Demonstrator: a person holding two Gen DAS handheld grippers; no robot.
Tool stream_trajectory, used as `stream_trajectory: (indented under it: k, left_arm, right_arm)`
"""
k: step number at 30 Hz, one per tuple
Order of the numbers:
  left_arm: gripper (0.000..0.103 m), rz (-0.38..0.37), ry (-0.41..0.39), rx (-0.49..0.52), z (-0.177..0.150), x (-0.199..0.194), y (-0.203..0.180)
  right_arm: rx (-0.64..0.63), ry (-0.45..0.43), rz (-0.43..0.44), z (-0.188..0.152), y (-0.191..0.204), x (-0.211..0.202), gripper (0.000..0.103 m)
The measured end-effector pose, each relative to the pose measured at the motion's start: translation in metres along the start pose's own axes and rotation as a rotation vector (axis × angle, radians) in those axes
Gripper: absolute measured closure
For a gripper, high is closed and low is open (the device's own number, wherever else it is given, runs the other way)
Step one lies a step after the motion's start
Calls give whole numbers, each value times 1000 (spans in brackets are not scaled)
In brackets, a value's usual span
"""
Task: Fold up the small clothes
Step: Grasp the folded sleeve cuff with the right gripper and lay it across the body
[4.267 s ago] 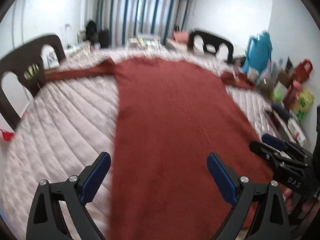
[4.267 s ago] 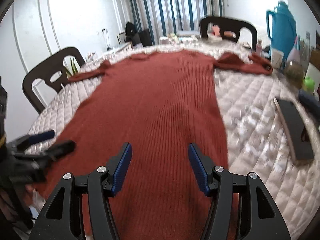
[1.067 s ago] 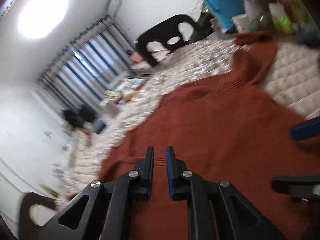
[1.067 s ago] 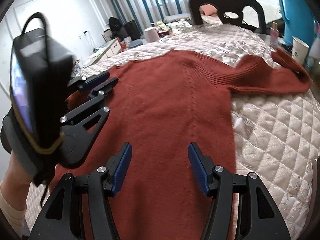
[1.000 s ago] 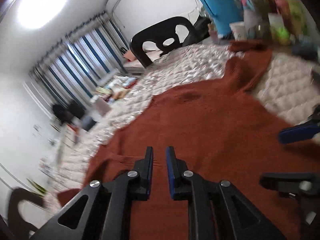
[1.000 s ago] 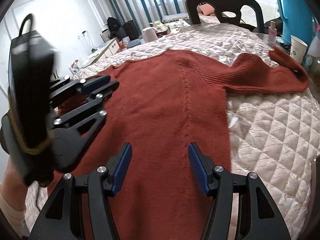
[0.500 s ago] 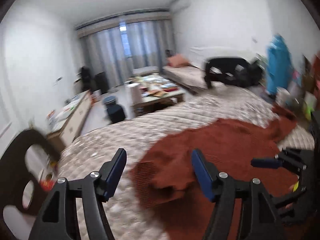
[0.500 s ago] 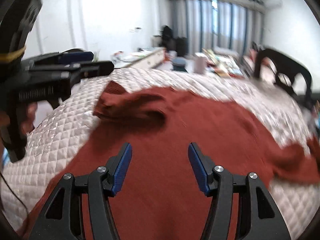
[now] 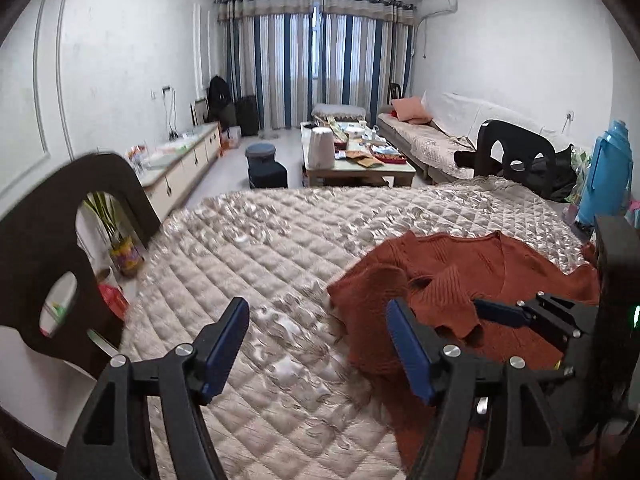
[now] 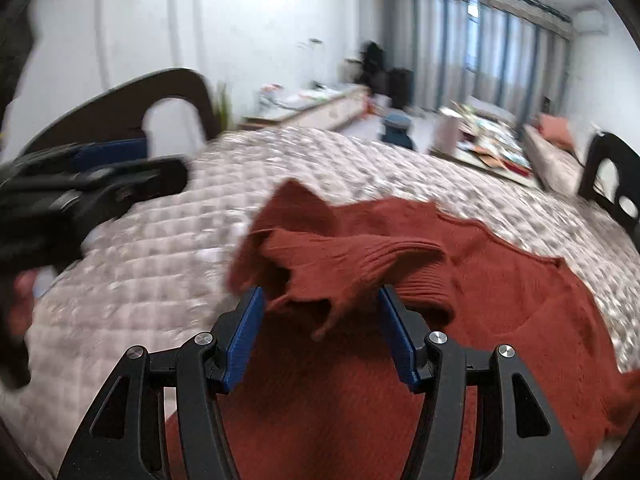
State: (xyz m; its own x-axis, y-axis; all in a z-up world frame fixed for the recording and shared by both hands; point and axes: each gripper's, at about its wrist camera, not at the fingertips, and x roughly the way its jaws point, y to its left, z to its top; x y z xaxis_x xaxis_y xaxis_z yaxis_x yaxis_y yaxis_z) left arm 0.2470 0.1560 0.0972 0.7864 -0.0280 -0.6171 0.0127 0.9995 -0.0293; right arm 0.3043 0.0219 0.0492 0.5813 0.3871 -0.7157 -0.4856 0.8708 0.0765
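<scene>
A rust-red knit sweater (image 9: 500, 276) lies on the quilted table cover (image 9: 260, 272), with its left sleeve (image 10: 340, 264) folded in over the body. My left gripper (image 9: 316, 332) is open and empty above the bare quilt, just left of the sweater. My right gripper (image 10: 320, 320) is open, its jaws on either side of the folded sleeve's cuff without closing on it. It also shows at the right of the left wrist view (image 9: 520, 314). The left gripper (image 10: 100, 176) shows blurred at the left of the right wrist view.
A dark wooden chair (image 9: 52, 248) stands at the table's left edge and another (image 9: 516, 160) at the far right. A blue thermos jug (image 9: 608, 176) stands at the right. A coffee table (image 9: 356, 156) and sofa (image 9: 432, 136) lie beyond.
My left gripper carried the left sleeve in over the body, let it go, opened and drew back left. My right gripper swung left over the folded sleeve.
</scene>
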Motion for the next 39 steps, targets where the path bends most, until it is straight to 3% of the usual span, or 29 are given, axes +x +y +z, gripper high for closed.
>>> stream_trajectory:
  k: [1,4,6,8,10,14,16,19,25,26,27,28,32,39]
  left_arm:
    - [30,3,2,0,-1,2,-1]
    - [30,2,11,9,-3,7,-4]
    - [30,1,23,-11,-4,15,-4]
    - [30,1,34,-30,-4,20,-4]
    - [30,15,45,-23,-5,25,-8]
    - [30,-6,54,-50,-7,30,-9]
    - [30,11,59,-49,-7,30,-10]
    - [30,11,68,-48,-8,31,-10]
    - [30,29,81,-32,-11,33,-12]
    - [30,29,84,-36,-11,33,-11]
    - [30,31,90,-40,-11,34,-10]
    - [30,30,92,-44,-11,35,-9]
    - [30,42,98,-50,-10,37,-9]
    - [30,59,95,-45,-6,40,-18]
  right_arm:
    - [32,13,-32,2,-7,-4,66]
    - [52,-15,-113,4,-24,-17,95]
    - [62,-17,-154,4,-33,-23,98]
    - [112,-32,-140,3,-49,-34,102]
    - [144,-52,-122,4,-60,-42,102]
    - [100,-45,16,-1,-60,-44,100]
    - [9,-17,32,-10,-45,-38,78]
    - [14,35,104,-16,-37,-21,66]
    - [165,97,197,-12,-43,9,69]
    - [173,104,213,-11,-42,11,76]
    - [168,95,212,-10,-40,10,96]
    - [160,81,198,-8,-38,7,99]
    - [212,7,236,-1,-51,-22,100]
    - [281,-99,212,17,-86,-78,100]
